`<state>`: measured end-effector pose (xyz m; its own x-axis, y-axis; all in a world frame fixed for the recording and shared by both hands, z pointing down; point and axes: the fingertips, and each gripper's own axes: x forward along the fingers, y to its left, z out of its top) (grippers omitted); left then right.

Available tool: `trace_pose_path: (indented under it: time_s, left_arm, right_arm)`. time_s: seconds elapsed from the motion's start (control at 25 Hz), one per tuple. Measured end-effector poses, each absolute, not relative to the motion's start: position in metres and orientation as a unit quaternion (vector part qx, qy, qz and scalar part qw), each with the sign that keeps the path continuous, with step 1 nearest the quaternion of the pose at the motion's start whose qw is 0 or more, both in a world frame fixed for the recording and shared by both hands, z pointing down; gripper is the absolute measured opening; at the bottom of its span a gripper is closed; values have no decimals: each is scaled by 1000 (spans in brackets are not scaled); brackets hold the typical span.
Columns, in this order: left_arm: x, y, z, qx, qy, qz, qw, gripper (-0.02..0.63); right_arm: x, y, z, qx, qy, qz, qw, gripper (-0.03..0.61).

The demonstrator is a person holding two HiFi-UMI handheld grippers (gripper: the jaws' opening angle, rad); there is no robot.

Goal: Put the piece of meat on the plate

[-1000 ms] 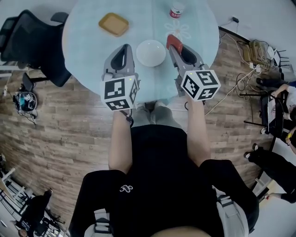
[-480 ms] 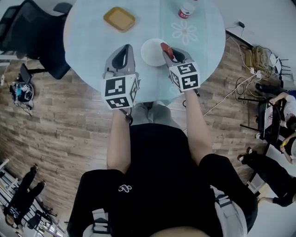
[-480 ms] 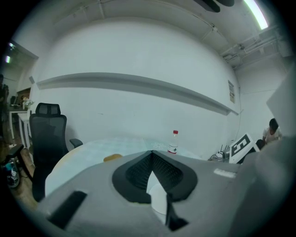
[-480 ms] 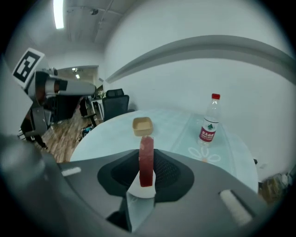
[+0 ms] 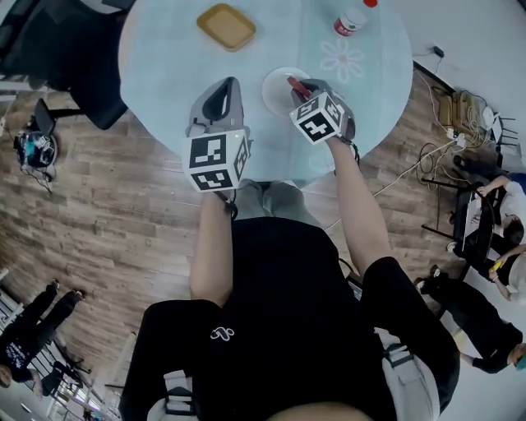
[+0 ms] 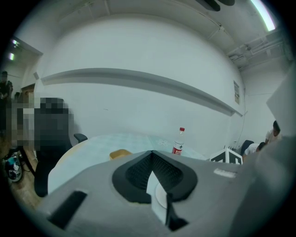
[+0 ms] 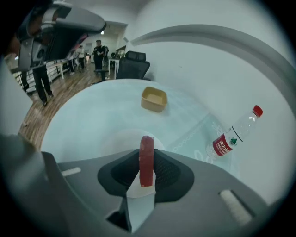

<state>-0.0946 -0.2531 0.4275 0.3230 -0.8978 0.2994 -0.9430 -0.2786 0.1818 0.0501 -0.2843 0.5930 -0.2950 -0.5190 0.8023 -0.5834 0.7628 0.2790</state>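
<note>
A red piece of meat (image 7: 146,160) stands on edge between the jaws of my right gripper (image 7: 146,149), which is shut on it. In the head view that right gripper (image 5: 297,85) tilts down over the right side of the white plate (image 5: 276,87), the meat (image 5: 292,83) showing at its tip. In the right gripper view the plate (image 7: 121,140) lies just beyond the meat. My left gripper (image 5: 226,84) hovers left of the plate, jaws shut with nothing in them. Its own view shows the left gripper (image 6: 151,154) with a sliver of the plate (image 6: 160,196) behind the jaws.
The round pale-blue table (image 5: 164,66) also holds a yellow square dish (image 5: 225,26) at the back and a water bottle with a red label (image 5: 352,20) lying at the back right. A black office chair (image 5: 49,49) stands to the left. Cables (image 5: 460,107) lie on the floor at right.
My right gripper has dropped, rolled and swung left with the meat, from beside the plate to over its right side. The left gripper has shifted slightly.
</note>
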Motion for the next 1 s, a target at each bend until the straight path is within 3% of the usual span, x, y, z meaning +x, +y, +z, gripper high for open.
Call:
trace_pose_path:
  time_s: [0.2, 0.44, 0.72, 0.88, 1.0]
  left_arm:
    - [-108, -254, 434, 790, -584, 74, 170, -3]
    - [-123, -258, 440, 783, -592, 75, 177, -3]
    - [-129, -256, 437, 784, -591, 71, 177, -3]
    - [-129, -254, 435, 786, -588, 68, 177, -3]
    - [-127, -256, 436, 787, -587, 68, 179, -3]
  right_arm:
    - [45, -292, 613, 306, -773, -22, 555, 100]
    - [38, -297, 622, 280, -755, -63, 589, 101]
    - [29, -288, 621, 262, -779, -29, 569, 112]
    - [19, -269, 628, 230, -797, 16, 558, 198]
    - [17, -263, 631, 238, -811, 43, 532, 203]
